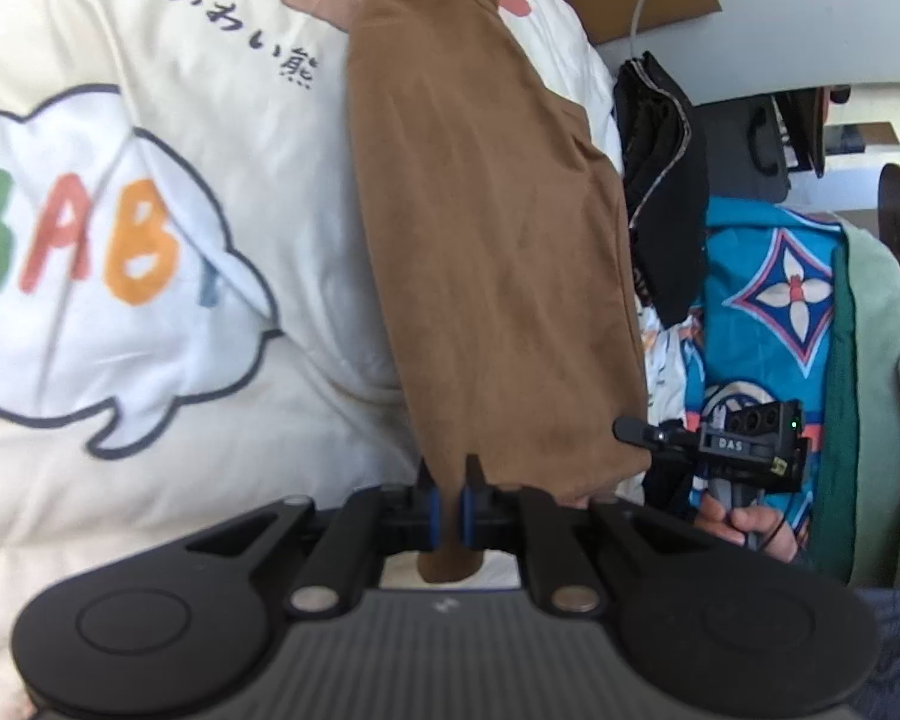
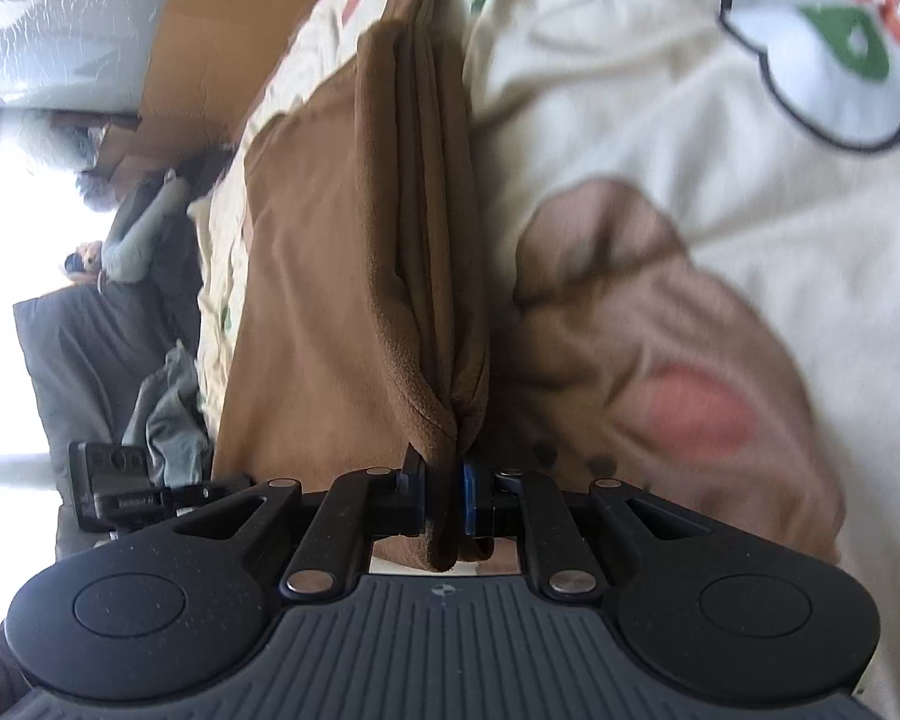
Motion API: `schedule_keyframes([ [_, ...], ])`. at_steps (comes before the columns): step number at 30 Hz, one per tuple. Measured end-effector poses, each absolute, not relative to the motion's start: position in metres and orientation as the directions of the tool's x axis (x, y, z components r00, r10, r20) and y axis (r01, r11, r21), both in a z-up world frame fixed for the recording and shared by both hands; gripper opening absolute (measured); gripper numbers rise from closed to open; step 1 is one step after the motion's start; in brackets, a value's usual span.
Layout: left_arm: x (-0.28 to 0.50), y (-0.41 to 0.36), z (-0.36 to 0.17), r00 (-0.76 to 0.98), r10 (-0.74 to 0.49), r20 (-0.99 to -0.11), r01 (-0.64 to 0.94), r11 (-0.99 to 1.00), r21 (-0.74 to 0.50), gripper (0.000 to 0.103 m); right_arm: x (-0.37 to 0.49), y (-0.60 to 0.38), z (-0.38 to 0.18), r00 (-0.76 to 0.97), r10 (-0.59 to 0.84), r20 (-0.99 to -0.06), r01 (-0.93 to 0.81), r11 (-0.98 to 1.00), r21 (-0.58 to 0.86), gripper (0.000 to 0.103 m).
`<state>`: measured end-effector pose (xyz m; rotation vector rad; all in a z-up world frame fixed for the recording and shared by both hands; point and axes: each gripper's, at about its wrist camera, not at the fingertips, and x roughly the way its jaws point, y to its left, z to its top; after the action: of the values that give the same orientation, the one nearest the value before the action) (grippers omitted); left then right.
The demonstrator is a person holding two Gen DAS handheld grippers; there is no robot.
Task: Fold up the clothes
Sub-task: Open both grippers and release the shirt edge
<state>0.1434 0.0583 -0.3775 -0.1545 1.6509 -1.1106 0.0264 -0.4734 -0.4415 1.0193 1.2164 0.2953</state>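
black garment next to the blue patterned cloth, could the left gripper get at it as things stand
Probably not yet. The left gripper is shut on the brown garment, so its fingers are taken. The black garment lies in the open beyond the brown one's edge, uncovered, so the way looks free once the brown one is let go.

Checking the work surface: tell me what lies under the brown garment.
Under the brown garment lies a cream cartoon-print bedcover with a "BABY" speech bubble. Both grippers pinch the garment's near edge. What the print shows directly beneath the cloth is hidden.
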Motion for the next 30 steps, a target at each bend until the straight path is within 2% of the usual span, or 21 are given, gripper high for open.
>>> schedule_keyframes([
  [13, 0.126, 0.075, -0.399, -0.434, -0.508, -0.744, 0.437, 0.604, -0.667, 0.007, 0.015, -0.454, -0.448, 0.286, 0.656, -0.699, 0.266, 0.646, 0.715, 0.011],
  [16, 0.130, 0.074, -0.400, -0.444, -0.486, -0.753, 0.435, 0.618, -0.655, 0.010, 0.018, -0.453, -0.440, 0.257, 0.642, -0.723, 0.235, 0.684, 0.690, 0.022],
  [17, 0.133, 0.073, -0.400, -0.438, -0.473, -0.765, 0.439, 0.630, -0.641, 0.011, 0.019, -0.455, -0.436, 0.255, 0.635, -0.729, 0.226, 0.694, 0.684, 0.028],
  [20, 0.146, 0.079, -0.394, -0.404, -0.454, -0.794, 0.449, 0.658, -0.605, 0.011, 0.017, -0.465, -0.425, 0.272, 0.620, -0.736, 0.210, 0.708, 0.675, 0.036],
  [30, 0.174, 0.074, -0.367, -0.294, -0.513, -0.806, 0.467, 0.659, -0.590, 0.013, 0.028, -0.487, -0.412, 0.390, 0.585, -0.711, 0.227, 0.687, 0.690, 0.037],
])
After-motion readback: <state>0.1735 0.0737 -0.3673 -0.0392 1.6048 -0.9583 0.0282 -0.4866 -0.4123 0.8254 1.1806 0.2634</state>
